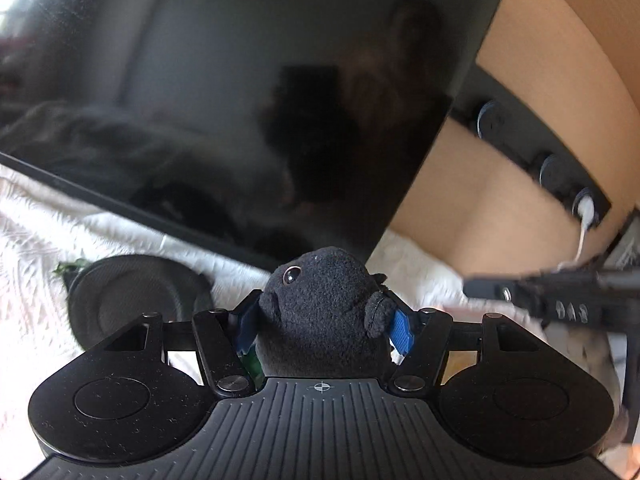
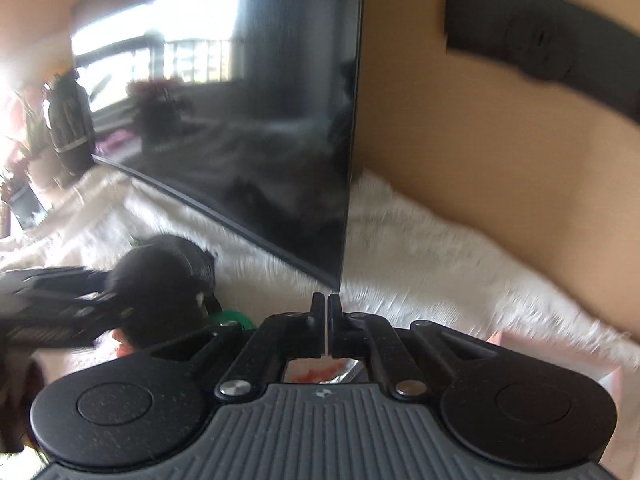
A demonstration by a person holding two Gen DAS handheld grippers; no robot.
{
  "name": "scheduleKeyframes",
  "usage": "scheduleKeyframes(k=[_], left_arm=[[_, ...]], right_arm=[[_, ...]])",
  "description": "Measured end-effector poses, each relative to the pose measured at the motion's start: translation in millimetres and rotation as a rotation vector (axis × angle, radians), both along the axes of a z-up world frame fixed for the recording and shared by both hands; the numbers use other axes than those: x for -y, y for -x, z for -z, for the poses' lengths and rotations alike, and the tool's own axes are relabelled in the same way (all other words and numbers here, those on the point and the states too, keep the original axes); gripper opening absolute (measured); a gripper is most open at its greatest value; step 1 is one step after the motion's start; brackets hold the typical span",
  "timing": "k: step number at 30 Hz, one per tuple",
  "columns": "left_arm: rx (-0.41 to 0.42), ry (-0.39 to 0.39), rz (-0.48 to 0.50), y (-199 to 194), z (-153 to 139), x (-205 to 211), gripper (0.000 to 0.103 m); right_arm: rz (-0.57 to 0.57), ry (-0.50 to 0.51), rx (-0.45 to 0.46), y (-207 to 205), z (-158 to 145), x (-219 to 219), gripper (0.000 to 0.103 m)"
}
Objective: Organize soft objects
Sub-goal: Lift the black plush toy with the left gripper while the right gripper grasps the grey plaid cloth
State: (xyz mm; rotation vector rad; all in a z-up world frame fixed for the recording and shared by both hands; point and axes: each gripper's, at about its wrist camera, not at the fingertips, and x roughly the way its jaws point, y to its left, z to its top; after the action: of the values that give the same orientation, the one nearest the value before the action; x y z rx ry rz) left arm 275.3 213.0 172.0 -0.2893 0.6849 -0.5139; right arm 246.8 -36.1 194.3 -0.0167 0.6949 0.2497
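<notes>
My left gripper (image 1: 324, 316) is shut on a black plush toy (image 1: 320, 308) with a glossy eye and small round ears. It holds the toy above a white fluffy cloth (image 1: 32, 264), in front of a dark TV screen (image 1: 224, 92). In the right wrist view the toy (image 2: 160, 280) and the left gripper (image 2: 96, 300) show blurred at the left. My right gripper (image 2: 327, 312) is shut and empty, pointing at the TV's right edge (image 2: 348, 160). In the left wrist view it (image 1: 480, 286) comes in from the right.
A round black TV foot (image 1: 136, 300) rests on the cloth at the left. A black socket strip (image 1: 560, 168) with a white plug is on the tan wall. A pink box (image 2: 560, 360) lies at the right. Something green (image 2: 234, 318) lies under the toy.
</notes>
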Motion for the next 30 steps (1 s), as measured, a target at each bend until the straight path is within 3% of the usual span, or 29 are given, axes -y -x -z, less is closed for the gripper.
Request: scheduleKeyframes(k=[3,7,9,11,12,13,19,23,24,25,27,30], left_arm=[[-0.013,0.007,-0.005,4,4,6,0.068],[-0.053,0.002,-0.015,20,20,-2,0.068],[-0.076,0.011,-0.035,31,30,-12,0.068],[-0.105,0.030,-0.060,43,43,-25,0.068],[-0.126,0.040,-0.072,48,50,-31,0.068],[-0.148,0.050,-0.083,53,57,-37,0.068],[-0.244,0.066,-0.159,75,93,-66,0.068],[-0.272,0.088,-0.210,83,106,-89,0.068],[-0.275,0.091,-0.220,84,107,-93,0.068],[-0.276,0.093,-0.228,84,107,-95,0.068],[-0.267,0.096,-0.236,85,105,-97,0.068],[-0.242,0.092,-0.235,80,96,-92,0.068]], right_arm=[[-0.032,-0.008,-0.035,0,-2,12,0.004],[0.012,-0.009,-0.162,-24,23,17,0.027],[0.027,-0.043,-0.202,-37,32,13,0.030],[0.027,-0.041,-0.235,-49,40,7,0.040],[0.027,-0.039,-0.252,-56,43,4,0.052],[0.027,-0.033,-0.271,-63,47,0,0.057],[0.080,0.096,-0.398,-94,84,-22,0.057],[0.061,0.124,-0.447,-100,105,-34,0.053],[0.062,0.135,-0.443,-100,107,-36,0.047],[0.056,0.148,-0.432,-98,107,-39,0.029],[0.022,0.135,-0.432,-94,105,-42,0.012],[-0.039,0.141,-0.366,-78,89,-47,0.008]])
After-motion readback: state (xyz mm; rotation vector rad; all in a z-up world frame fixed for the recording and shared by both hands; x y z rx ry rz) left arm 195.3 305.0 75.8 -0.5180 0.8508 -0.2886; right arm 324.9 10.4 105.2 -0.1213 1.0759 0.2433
